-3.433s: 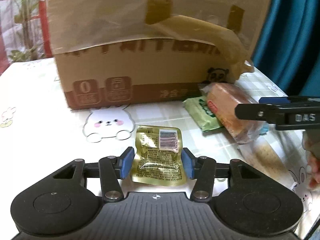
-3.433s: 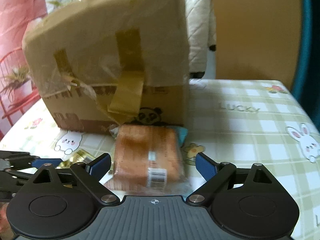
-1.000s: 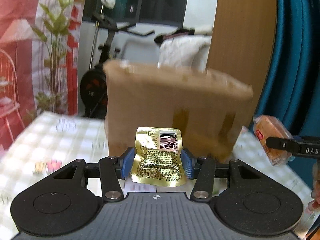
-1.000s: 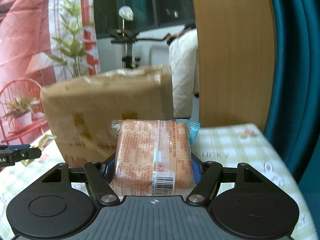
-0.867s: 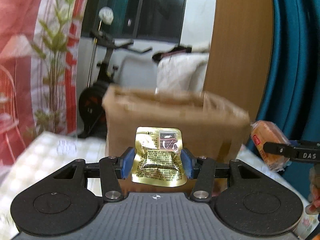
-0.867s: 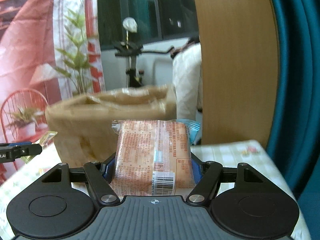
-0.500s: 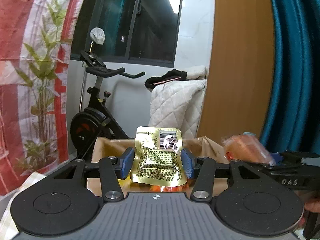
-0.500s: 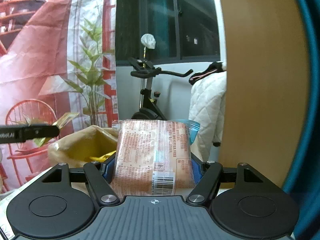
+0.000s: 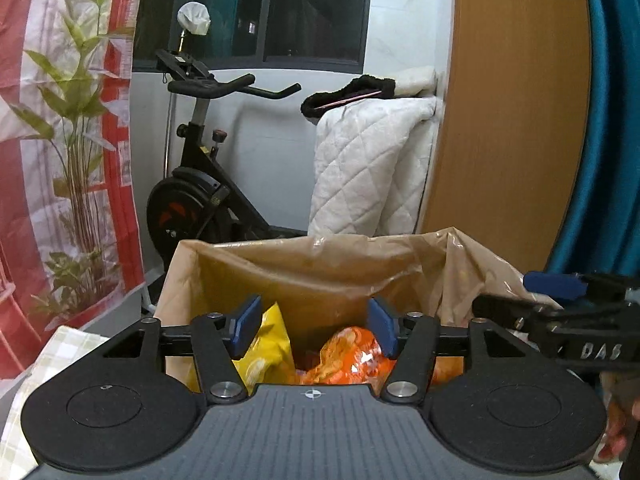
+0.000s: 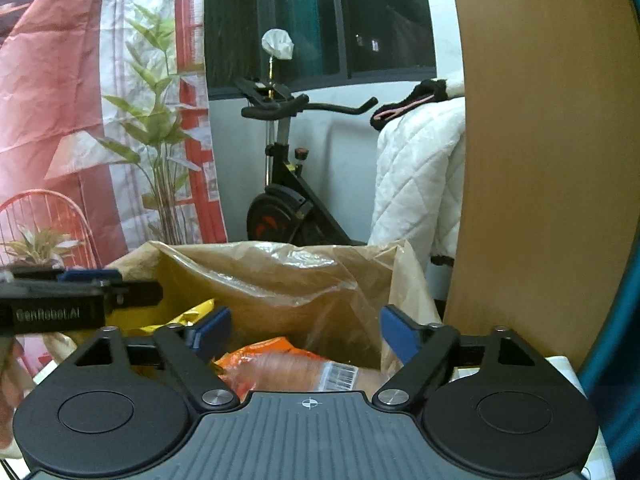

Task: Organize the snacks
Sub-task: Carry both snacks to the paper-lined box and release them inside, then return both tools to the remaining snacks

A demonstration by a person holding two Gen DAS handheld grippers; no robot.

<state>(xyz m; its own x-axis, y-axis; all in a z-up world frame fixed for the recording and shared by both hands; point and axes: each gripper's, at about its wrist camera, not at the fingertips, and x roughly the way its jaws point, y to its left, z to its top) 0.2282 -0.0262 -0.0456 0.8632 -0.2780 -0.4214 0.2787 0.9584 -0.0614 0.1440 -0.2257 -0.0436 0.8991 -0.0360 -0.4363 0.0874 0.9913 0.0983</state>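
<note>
Both grippers empty over the snack box, looks like this drop is done

The left gripper (image 9: 312,330) and right gripper (image 10: 306,332) both hang over the open cardboard box (image 9: 320,276) with its plastic liner, fingers spread apart and nothing between them. Down inside there's a yellow snack bag (image 9: 266,350), an orange snack bag (image 9: 346,356), and in the right wrist view an orange-wrapped bread pack (image 10: 304,372) with its barcode showing, a bit blurry, lying just under the right gripper, so I'd guess it's only just gone in. So a few snacks are in the box. What's left I can't tell: the checked tablecloth (image 9: 24,364) only peeks in at the edges, so any leftover snacks would be out of view.
</note>
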